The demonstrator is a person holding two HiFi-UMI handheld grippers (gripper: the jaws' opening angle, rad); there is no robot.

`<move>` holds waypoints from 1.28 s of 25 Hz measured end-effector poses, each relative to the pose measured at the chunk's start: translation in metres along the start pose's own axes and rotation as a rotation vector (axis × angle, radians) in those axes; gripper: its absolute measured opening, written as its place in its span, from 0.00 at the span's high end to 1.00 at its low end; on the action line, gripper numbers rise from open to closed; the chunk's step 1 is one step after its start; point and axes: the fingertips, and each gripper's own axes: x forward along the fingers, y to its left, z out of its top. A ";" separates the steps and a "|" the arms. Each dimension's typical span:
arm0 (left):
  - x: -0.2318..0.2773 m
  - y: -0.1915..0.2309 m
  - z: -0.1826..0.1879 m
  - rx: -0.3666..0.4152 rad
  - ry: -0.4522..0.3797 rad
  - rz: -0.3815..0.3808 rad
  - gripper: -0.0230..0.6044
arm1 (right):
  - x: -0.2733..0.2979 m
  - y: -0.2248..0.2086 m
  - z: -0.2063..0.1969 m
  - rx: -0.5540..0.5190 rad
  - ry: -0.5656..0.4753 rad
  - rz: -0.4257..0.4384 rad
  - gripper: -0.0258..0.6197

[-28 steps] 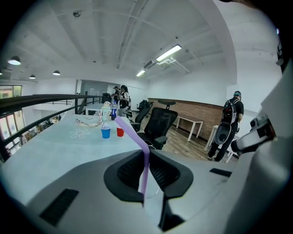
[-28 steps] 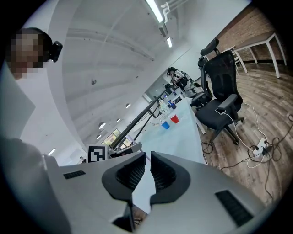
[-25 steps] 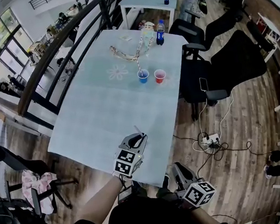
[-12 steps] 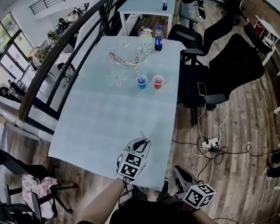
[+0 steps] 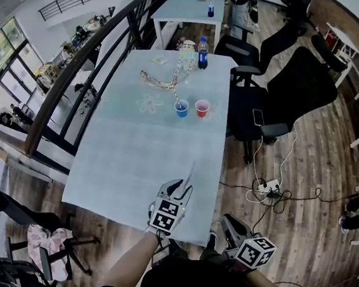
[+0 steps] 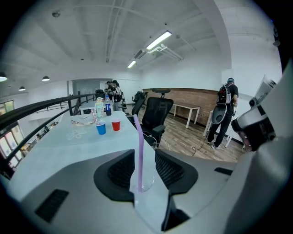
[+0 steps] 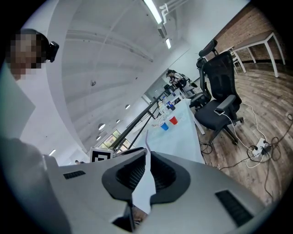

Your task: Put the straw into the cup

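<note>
- Right gripper view: the right gripper (image 7: pixel 145 153) is idling low beside the person, its jaws meeting at the tips and holding nothing.
- The left gripper (image 6: pixel 143 154) is hovering over the near edge of the table (image 5: pixel 130 157). Its jaws have just been opening and are now standing wide.
- The purple straw (image 6: pixel 138 137) is standing upright between them, with a gap on either side, so neither pad is pressing it.
- A faint clear ring is showing at the straw's foot. Whether that is a cup's rim cannot be told.
- Handling, as a judgement:
  - The straw is looking very light, thin-walled and smooth, so it is likely to flatten under a hard squeeze and to swivel or slip under a weak one.
  - A gentle pinch on the lower shaft, below the bent top, is looking like the best hold.
- Farther along the table, the blue cup (image 5: pixel 181 109) and the red cup (image 5: pixel 202 108) are standing side by side, well apart from both grippers.
- The blue cup seems to be carrying a straw already.
- A bottle (image 5: pixel 201 44) is standing at the far end.
</note>
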 end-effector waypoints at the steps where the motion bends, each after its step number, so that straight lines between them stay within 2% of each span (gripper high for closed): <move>1: -0.003 -0.001 -0.002 0.001 0.002 0.002 0.75 | 0.000 0.000 0.000 0.000 0.000 0.001 0.87; 5: -0.030 -0.001 -0.010 0.001 -0.011 0.034 0.75 | -0.002 0.001 0.000 -0.005 -0.002 0.001 0.87; 8: -0.066 0.008 0.002 -0.015 -0.100 0.104 0.75 | -0.002 0.003 0.001 -0.014 0.001 0.006 0.87; 12: -0.116 0.010 0.024 -0.025 -0.211 0.155 0.75 | 0.002 0.008 0.004 -0.031 0.010 0.023 0.87; 17: -0.166 0.005 0.039 0.095 -0.264 0.262 0.77 | 0.010 0.021 0.005 -0.064 0.025 0.049 0.87; 20: -0.181 -0.012 0.046 0.111 -0.296 0.247 0.86 | 0.016 0.032 0.006 -0.091 0.040 0.071 0.87; 24: -0.183 -0.038 0.042 0.132 -0.318 0.214 0.91 | 0.021 0.048 0.005 -0.133 0.058 0.101 0.87; 28: -0.183 -0.058 0.035 0.048 -0.322 0.170 0.92 | 0.024 0.059 0.004 -0.164 0.064 0.122 0.87; 32: -0.187 -0.058 0.029 -0.009 -0.321 0.137 0.92 | 0.029 0.072 -0.001 -0.212 0.082 0.159 0.87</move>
